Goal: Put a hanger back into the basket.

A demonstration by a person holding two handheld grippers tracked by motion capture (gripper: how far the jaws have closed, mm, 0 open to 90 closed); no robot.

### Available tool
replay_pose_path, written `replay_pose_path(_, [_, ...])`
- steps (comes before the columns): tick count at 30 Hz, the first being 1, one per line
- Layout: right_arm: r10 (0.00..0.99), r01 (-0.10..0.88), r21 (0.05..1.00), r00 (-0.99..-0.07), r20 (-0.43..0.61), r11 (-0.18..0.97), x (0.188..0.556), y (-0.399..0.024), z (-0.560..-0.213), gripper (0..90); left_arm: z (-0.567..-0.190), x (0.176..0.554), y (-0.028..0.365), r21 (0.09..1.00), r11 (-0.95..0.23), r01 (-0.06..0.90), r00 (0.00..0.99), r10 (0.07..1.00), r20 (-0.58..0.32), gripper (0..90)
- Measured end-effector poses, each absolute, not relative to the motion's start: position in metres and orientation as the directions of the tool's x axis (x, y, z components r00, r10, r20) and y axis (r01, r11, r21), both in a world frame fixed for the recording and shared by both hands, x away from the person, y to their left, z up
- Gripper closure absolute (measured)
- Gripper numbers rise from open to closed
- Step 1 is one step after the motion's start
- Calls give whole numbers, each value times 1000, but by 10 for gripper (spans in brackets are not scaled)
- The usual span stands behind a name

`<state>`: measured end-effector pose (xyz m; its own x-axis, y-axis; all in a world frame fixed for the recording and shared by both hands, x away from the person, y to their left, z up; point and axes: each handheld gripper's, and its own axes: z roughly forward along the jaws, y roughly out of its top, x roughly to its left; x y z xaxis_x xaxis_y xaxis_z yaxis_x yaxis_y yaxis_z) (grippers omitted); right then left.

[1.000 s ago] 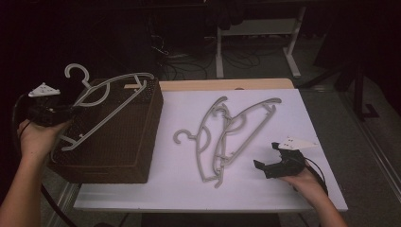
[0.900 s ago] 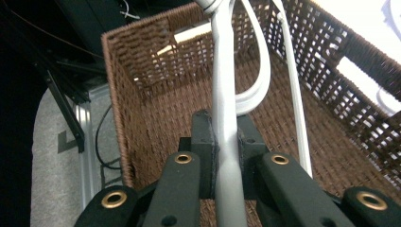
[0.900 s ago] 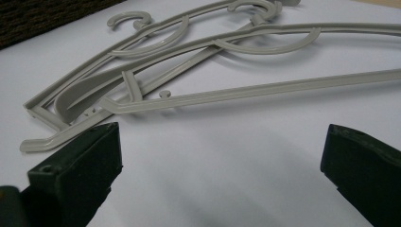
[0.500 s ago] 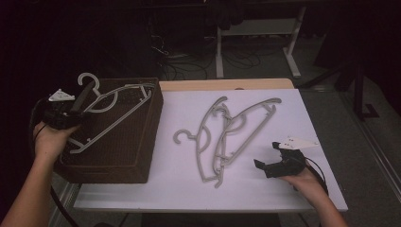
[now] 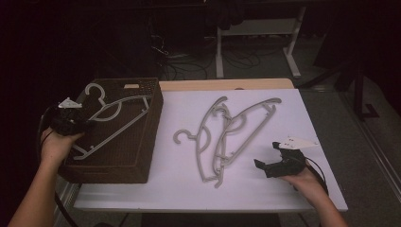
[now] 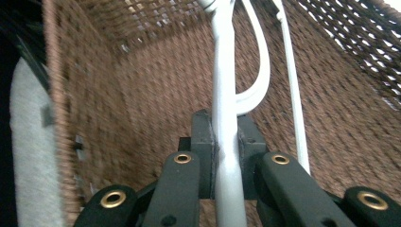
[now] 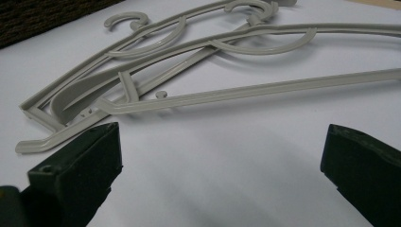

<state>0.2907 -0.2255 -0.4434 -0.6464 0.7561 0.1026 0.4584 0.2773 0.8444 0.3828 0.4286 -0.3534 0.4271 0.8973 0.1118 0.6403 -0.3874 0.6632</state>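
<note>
Currently the left gripper (image 5: 78, 124), fingers clamping a grey hanger (image 5: 118, 118), is placing it into the wicker basket (image 5: 146, 142) at frame left; release comes next, while the right gripper (image 5: 270, 166) is waiting wide-fingered by the two hangers (image 5: 227, 137) on the worktop (image 5: 179, 189).

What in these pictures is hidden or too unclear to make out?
- Basket floor: high view, too dark; left gripper view, woven wall blurred.
- Held hanger: left gripper view, hook and far end cut off by the top edge.
- Two hangers on the table: high view, overlapping, so where they touch is unclear.
- Right gripper: right gripper view, jaw bases cut off by the bottom edge.
</note>
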Motion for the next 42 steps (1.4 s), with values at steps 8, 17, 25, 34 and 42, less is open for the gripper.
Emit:
replay_pose_path(8, [754,456,846,-648,101,278,290,-226,-443,0,-359,383,427,629,-374,681,387,914,124,580])
replay_pose_path(17, [752,452,847,-652,100,279,290,-225,-443,0,-359,383,427,612,-341,713,332,934,133,345])
replay_pose_path(25, [752,452,847,-652,99,280,290,-224,-442,0,-349,376,439,683,-278,676,359,933,24,258])
replay_pose_path(34, [754,453,849,-649,104,273,293,-222,-441,0,-332,370,426,756,-237,610,464,881,-97,158])
replay_pose_path(42, [746,447,851,-658,103,276,295,-221,-439,0,-308,359,382,819,-237,523,572,810,-131,119])
